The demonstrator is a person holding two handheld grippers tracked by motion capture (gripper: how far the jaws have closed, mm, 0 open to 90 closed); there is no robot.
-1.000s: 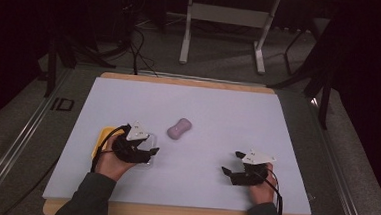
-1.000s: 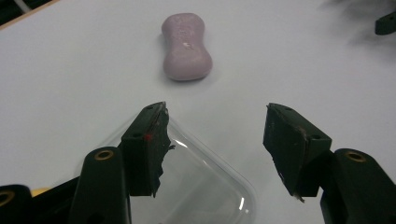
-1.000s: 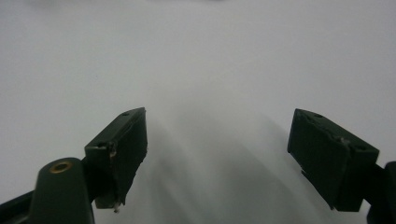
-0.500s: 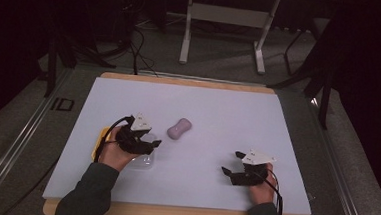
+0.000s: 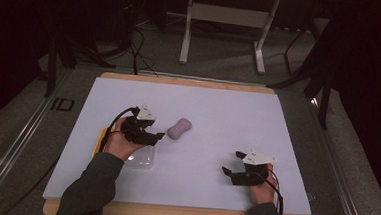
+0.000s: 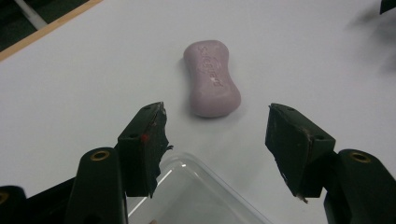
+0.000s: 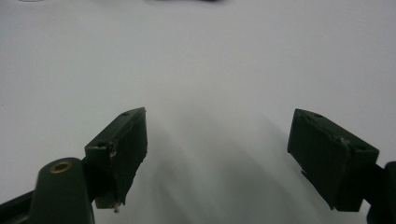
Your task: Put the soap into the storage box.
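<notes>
Left gripper view: jaws of left gripper (image 6: 212, 135) spread wide, nothing between them; soap (image 6: 212, 77) lies flat on the mat just ahead of the tips, roughly centred on the gap, long axis running away from the jaws.
Task thing: none stated; soap looks the likely target, judging by where the jaws point.
Tray: clear tray (image 6: 196, 196) sits directly under and behind the jaws, its rim just short of the soap.
Risk, grip: soap is smooth and waisted; a pinch on the rounded near end could squirt it forward along the mat.
Risk, tray: lowering here could catch the tray rim with a jaw tip and shove or tip it.
Right gripper: right gripper (image 7: 217, 154) wide, holding nothing, only bare mat (image 7: 210, 56) ahead; well apart from the soap.
High view: left gripper (image 5: 146, 135) just beside soap (image 5: 179, 129); a yellow thing (image 5: 99, 141) lies behind the hand, unclear what.
Obstacles: none between jaws and soap.
</notes>
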